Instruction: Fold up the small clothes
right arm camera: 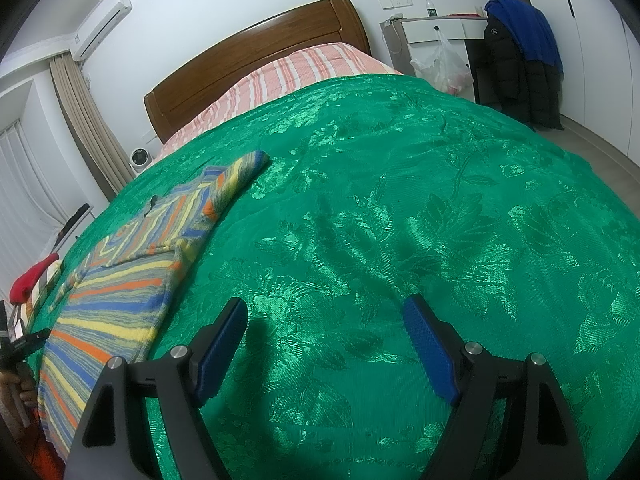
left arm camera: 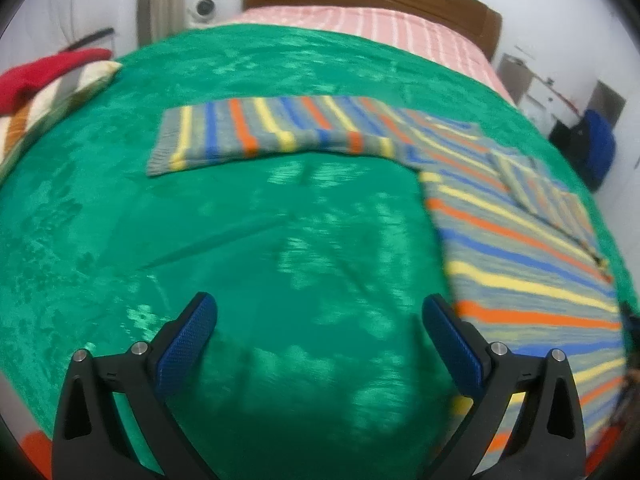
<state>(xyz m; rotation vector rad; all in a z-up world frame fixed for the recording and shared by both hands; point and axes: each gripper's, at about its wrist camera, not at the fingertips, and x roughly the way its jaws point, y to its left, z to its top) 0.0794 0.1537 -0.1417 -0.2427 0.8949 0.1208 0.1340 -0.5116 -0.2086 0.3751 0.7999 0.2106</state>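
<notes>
Green bedspread [right arm camera: 400,200] over striped sheet [right arm camera: 280,72] — wooden headboard [right arm camera: 256,52], hanging blue jacket [right arm camera: 528,32].

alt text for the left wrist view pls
A grey knitted sweater with blue, orange and yellow stripes lies flat on a shiny green bedspread, one sleeve stretched out sideways. The left gripper hangs open above bare bedspread, holding nothing.
</notes>
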